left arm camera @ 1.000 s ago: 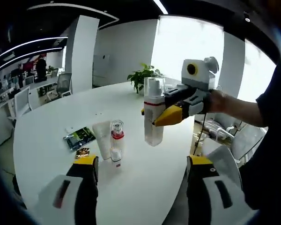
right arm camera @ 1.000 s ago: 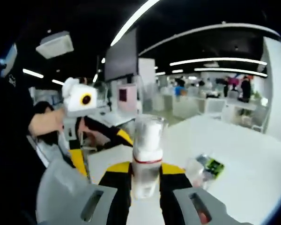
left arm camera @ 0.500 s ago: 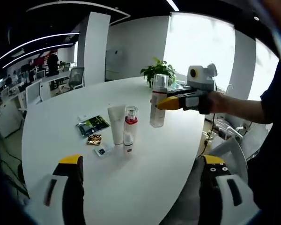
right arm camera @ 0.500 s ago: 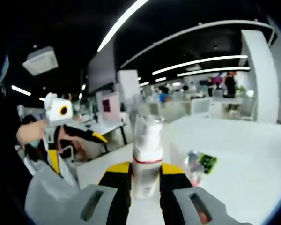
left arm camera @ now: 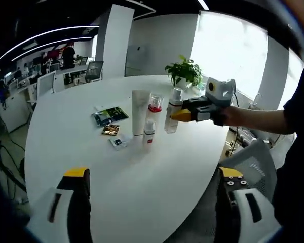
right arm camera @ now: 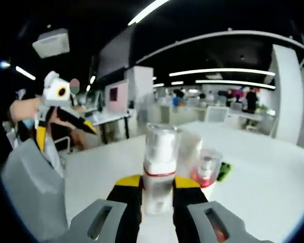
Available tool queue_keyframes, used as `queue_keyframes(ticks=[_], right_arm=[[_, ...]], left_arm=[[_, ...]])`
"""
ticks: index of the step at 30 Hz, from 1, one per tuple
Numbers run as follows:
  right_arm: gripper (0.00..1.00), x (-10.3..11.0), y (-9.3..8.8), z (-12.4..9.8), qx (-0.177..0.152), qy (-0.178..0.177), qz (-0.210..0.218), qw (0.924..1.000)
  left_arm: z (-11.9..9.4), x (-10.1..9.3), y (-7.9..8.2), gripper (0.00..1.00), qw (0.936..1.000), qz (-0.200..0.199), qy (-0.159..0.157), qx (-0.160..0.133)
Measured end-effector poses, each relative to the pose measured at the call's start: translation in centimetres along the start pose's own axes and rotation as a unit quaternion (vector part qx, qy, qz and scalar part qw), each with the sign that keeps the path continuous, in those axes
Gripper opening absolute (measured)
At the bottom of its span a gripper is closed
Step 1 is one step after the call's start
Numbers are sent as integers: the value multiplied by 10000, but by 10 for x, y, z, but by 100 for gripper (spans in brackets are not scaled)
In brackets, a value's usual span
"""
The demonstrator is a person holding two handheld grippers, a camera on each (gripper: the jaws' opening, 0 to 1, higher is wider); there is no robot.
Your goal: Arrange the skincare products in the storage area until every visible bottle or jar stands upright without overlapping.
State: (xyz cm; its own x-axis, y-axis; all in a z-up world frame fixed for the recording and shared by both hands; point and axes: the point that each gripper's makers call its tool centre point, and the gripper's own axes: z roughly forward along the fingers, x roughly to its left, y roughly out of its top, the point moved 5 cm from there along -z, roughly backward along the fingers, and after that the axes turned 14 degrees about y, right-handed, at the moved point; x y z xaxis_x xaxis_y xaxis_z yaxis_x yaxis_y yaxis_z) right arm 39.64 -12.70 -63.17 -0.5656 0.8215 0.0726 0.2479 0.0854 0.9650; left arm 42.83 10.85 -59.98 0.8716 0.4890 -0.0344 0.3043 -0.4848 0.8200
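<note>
**Clear bottle carried down to join the standing group**

Left gripper view: the left gripper (left arm camera: 152, 202) hangs back over the near edge of the white tabletop (left arm camera: 142, 172), its fingers (left arm camera: 77, 197) spread wide and holding nothing. A second ago it was close in over the products; now it has pulled back, and the whole cluster looks small and far off. Across the tabletop the right gripper (left arm camera: 185, 114) has come down from mid-air and carries the clear bottle with the red band (left arm camera: 172, 112) upright to just beside the red-capped pump bottle (left arm camera: 151, 119) and the white tube (left arm camera: 139, 112), both of which stand on end. I cannot tell whether the clear bottle's base touches the surface yet. A green sachet (left arm camera: 108, 115) and two small packets (left arm camera: 114, 135) lie flat near the group.

Right gripper view: the right gripper's fingers (right arm camera: 127, 200) are closed on the clear bottle's lower body, its red band just above them. The red-capped pump bottle (right arm camera: 205, 169) now sits close behind it on the right, where half a second ago it was further off and lower.

My read: the placing is nearly done. The bottle looks clear of its neighbours, so once it is set down and let go, all three containers should stand upright without overlap.
</note>
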Motion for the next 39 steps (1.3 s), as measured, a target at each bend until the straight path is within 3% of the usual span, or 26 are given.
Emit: queue_keyframes(ticks=[18,26,32,39], right_arm=[[15,-23,-55,20,256,78,-272,9993],[15,-30,-70,27,131,196,-271,9994],[15,-31,-80,31,230,306,-430,9983],[15,-34,-78,32,97,342,-465,9983]], left_arm=[[29,15,-27,97,9976,-574,327,-210],[28,19,-34,97,9967,-600,497,-225],[28,22,-36,96,9958,-666,587,-211],[32,19,-38,96,9965,-577,593,-77]])
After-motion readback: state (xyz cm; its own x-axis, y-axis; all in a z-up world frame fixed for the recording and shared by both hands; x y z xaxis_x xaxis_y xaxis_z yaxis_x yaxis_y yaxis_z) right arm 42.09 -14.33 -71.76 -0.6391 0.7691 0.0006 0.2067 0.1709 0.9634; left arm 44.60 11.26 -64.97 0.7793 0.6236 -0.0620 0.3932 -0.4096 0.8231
